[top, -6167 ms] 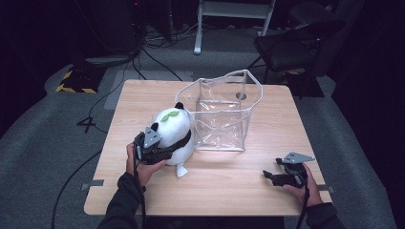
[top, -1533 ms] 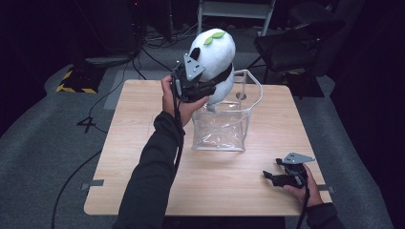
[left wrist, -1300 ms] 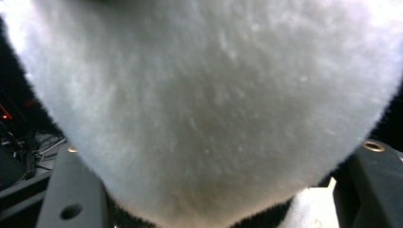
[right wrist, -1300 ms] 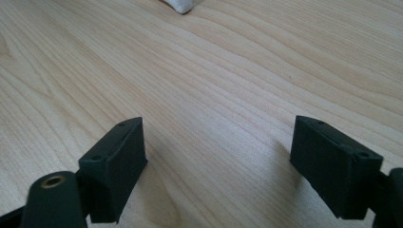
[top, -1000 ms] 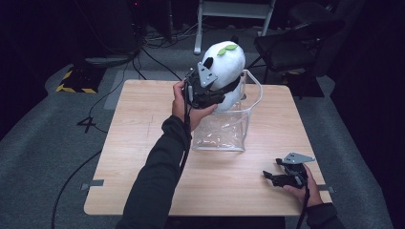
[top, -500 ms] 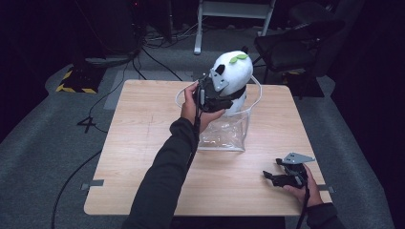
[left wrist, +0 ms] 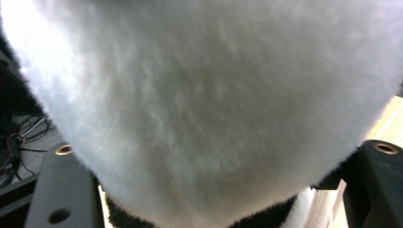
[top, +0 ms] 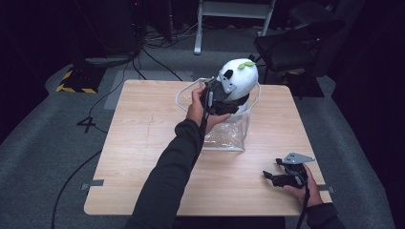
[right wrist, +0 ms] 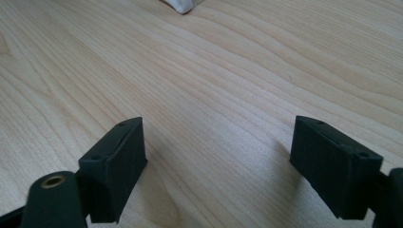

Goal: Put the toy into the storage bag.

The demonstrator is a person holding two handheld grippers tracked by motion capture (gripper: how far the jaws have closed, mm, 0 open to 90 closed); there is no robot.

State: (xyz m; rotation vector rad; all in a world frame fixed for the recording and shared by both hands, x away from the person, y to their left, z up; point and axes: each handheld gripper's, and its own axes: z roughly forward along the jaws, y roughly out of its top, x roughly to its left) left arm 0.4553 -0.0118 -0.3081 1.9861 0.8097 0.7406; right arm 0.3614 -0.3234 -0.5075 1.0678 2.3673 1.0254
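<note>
Left gripper (top: 220, 95) was at the mouth of the clear plastic bag (top: 229, 133), with the plush panda (top: 237, 82) between its jaws. Jaws had just been opening and, in the left gripper view, the panda's (left wrist: 209, 104) fur sat between them, but I couldn't tell whether the pads still pressed on it. Panda was head-up, lower body just inside the bag's rim, most of it above the opening. I'd judge the grip was low on the toy so the body would enter first and the bag walls would catch it. The bag stood upright near the middle of the table (top: 143, 143), mouth gaping. Right gripper (top: 282, 177) rested on the table, near-right of the bag and well apart from it, jaws spread with nothing but bare wood (right wrist: 214, 95) between them. Idle there, I think, to stay out of the drop.
</note>
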